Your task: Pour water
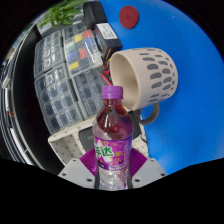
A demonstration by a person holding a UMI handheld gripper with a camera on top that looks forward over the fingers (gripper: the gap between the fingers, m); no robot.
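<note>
Gripping the purple-capped bottle (pixel 111 140) at lower centre, our claw (pixel 110 170) holds it upright. Just beyond, right of centre, a patterned mug (pixel 146 77) tilts above the blue surface (pixel 190 120).

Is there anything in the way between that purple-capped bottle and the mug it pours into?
Nothing visible. The bottle, held in the jaws, stands just in front of the mug, which lies tipped with its mouth toward the bottle on the blue table.
</note>
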